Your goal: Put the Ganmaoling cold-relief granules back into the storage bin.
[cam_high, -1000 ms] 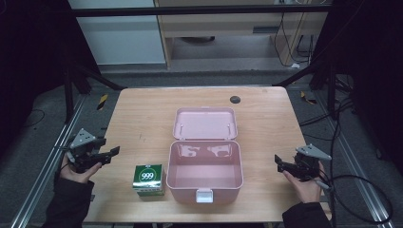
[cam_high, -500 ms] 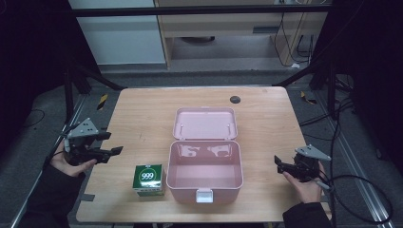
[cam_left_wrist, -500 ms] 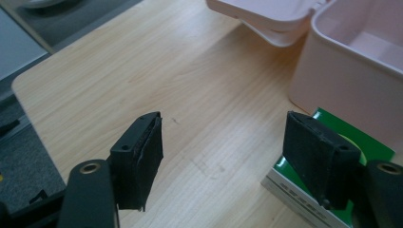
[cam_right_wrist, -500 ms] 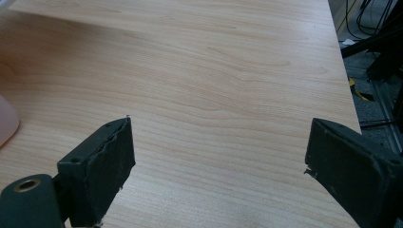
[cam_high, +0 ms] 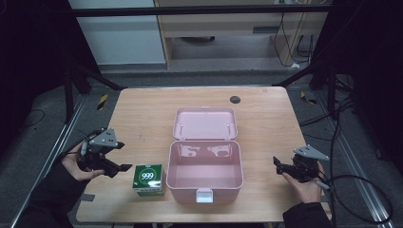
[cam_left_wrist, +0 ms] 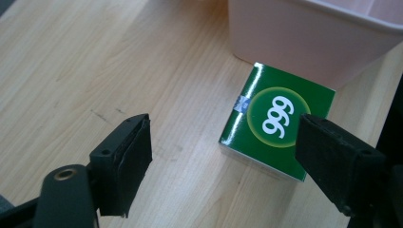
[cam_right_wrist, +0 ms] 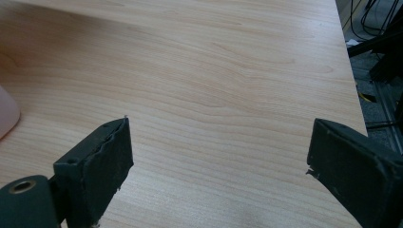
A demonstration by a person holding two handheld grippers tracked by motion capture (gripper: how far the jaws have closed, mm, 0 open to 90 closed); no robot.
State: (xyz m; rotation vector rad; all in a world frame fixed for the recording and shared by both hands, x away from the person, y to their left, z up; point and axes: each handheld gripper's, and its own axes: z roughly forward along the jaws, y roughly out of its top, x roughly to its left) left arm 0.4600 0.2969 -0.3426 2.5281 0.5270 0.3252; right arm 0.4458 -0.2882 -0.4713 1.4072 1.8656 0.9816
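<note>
With the left gripper (cam_left_wrist: 221, 156) just opened, holding nothing, the green box (cam_left_wrist: 278, 128) could be knocked against the pink case (cam_high: 204, 173) if approached off-centre.

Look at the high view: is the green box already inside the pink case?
No, the green box stands on the table just left of the open pink case, whose tub holds nothing.

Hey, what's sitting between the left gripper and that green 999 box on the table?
Nothing: the high view shows bare table between the left gripper, jaws open and just opening, and the green 999 box; the left gripper view agrees.
</note>
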